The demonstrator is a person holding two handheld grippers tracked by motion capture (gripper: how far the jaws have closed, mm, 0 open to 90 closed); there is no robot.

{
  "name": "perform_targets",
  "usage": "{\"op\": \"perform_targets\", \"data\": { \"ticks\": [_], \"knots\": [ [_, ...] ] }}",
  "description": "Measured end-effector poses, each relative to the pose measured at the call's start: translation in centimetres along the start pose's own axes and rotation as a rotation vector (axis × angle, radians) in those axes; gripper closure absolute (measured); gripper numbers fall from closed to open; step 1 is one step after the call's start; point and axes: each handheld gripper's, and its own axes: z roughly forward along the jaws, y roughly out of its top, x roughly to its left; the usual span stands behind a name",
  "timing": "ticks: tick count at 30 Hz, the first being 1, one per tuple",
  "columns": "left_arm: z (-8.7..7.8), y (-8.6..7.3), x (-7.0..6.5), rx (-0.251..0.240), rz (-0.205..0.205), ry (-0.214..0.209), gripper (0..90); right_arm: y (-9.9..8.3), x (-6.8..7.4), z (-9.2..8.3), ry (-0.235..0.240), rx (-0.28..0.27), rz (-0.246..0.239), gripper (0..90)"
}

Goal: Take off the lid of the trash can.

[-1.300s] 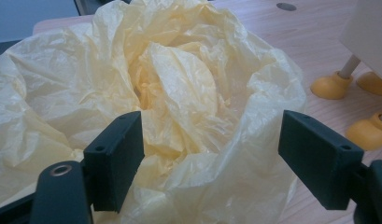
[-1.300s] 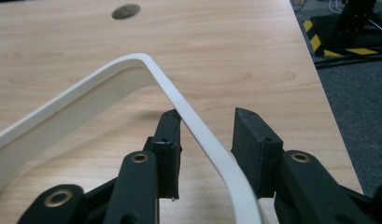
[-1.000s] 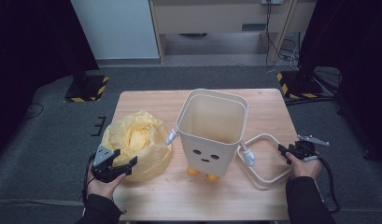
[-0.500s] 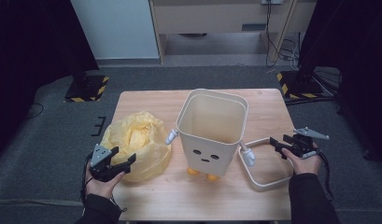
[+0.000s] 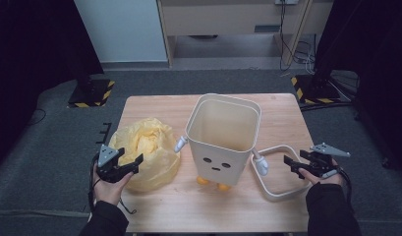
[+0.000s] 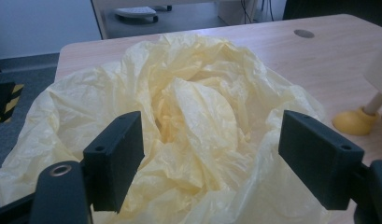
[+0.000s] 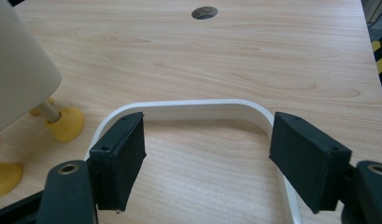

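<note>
My right gripper sits at the right edge of the surface, fingers just opened wide and spread with nothing pinched; the white handle loop lies flat on the wood beyond and below them, untouched. The loop is hinged to the cream bin with a face and yellow feet, standing mid-surface. My left gripper hovers at the near edge of the crumpled yellow plastic bag, left of the bin; fingers spread, bag bulging between them, not squeezed.
</note>
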Motion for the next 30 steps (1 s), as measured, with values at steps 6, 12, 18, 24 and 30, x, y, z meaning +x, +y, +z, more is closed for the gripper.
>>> {"op": "perform_targets", "data": {
  "ticks": [6,12,18,24,30],
  "knots": [
    [-0.7,1.5,0.1,-0.088,-0.047,-0.024,22.3,-0.2,0.1,-0.4,0.012,-0.04,0.013,20.8],
    [-1.7,2.9,-0.4,-0.167,-0.068,-0.041,22.5,-0.2,0.0,-0.2,0.007,-0.039,0.014,17.4],
    [-0.1,2.4,-0.2,-0.096,-0.035,-0.004,22.4,-0.3,-0.2,0.0,-0.003,-0.035,0.02,18.3],
    [2.1,-0.2,0.4,0.069,-0.03,0.006,22.8,-0.4,-0.1,0.2,-0.002,-0.02,0.018,18.2],
    [3.4,-1.4,0.9,0.148,0.003,0.014,22.7,-0.4,0.0,0.3,-0.008,-0.013,0.021,18.2]
  ]
}}
